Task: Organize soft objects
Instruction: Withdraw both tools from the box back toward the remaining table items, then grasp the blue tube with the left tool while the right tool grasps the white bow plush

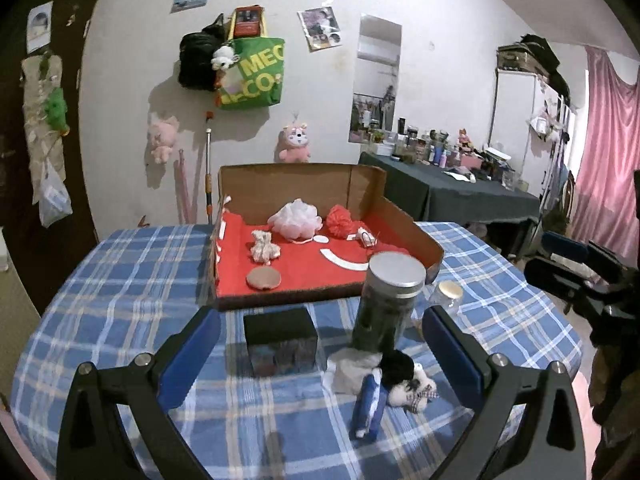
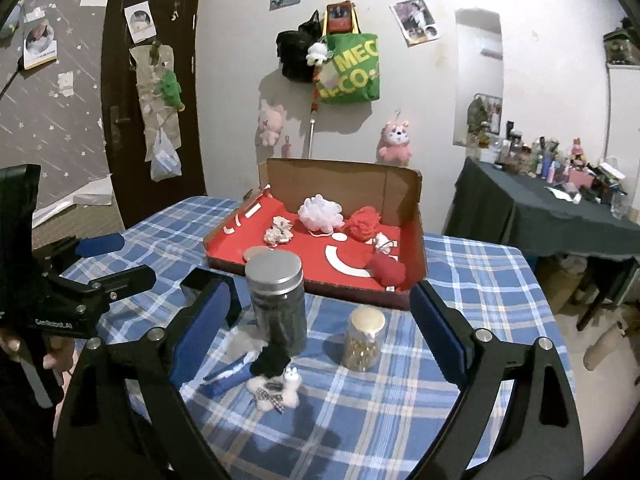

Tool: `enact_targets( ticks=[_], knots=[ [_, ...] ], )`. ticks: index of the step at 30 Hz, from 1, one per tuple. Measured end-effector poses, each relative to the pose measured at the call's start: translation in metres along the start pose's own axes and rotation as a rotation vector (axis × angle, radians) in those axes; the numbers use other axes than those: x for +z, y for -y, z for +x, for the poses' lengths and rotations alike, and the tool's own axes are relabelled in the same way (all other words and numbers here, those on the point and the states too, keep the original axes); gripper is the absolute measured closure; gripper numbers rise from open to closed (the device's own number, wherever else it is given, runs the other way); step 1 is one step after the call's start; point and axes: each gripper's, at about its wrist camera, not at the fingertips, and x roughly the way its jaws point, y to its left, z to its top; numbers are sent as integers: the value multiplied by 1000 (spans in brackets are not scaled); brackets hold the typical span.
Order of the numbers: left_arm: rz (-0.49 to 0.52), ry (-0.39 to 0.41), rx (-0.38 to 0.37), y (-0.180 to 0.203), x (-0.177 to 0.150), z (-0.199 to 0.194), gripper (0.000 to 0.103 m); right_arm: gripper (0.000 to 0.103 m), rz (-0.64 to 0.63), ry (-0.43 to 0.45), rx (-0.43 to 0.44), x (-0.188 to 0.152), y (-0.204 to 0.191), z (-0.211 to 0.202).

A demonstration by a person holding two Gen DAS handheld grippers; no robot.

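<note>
A cardboard box with a red lining (image 1: 304, 276) (image 2: 416, 240) stands at the table's far side. It holds a white mesh puff (image 1: 296, 218) (image 2: 321, 211), a red puff (image 1: 340, 220) (image 2: 363, 222), a small cream plush (image 1: 263, 247) (image 2: 279, 231) and a red soft ball (image 2: 387, 272). In front lie a small white plush with a bow (image 1: 410, 392) (image 2: 276, 390), a black fluffy piece (image 1: 396, 366) (image 2: 272, 360), a white cloth (image 1: 352, 368) (image 2: 240, 346) and a blue item (image 1: 368, 408) (image 2: 228, 378). My left gripper (image 1: 320, 356) and right gripper (image 2: 320, 336) are open and empty above the table.
A tall dark jar with a silver lid (image 1: 386, 304) (image 2: 280, 300), a small glass jar with a gold lid (image 1: 448, 296) (image 2: 364, 338) and a black cube (image 1: 280, 338) stand on the blue plaid tablecloth (image 1: 120, 300). A dark side table (image 2: 540, 208) stands to the right.
</note>
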Motion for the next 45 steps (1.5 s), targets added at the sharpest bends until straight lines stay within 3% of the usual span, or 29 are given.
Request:
enact_targets(
  ticks=[8, 14, 26, 34, 45],
  knots=[
    [-20, -1, 91, 3, -33, 5, 0, 11, 48, -5, -35, -41, -3, 7],
    [4, -59, 97, 7, -57, 26, 0, 11, 76, -58, -51, -68, 0, 27],
    [13, -179, 55, 11, -83, 60, 0, 11, 101, -175, -11, -104, 5, 61],
    [47, -274, -45, 15, -90, 83, 0, 11, 101, -248, 70, -112, 8, 80],
    [150, -319, -121, 22, -89, 97, 34, 11, 19, -361, 225, -115, -2, 112]
  ],
)
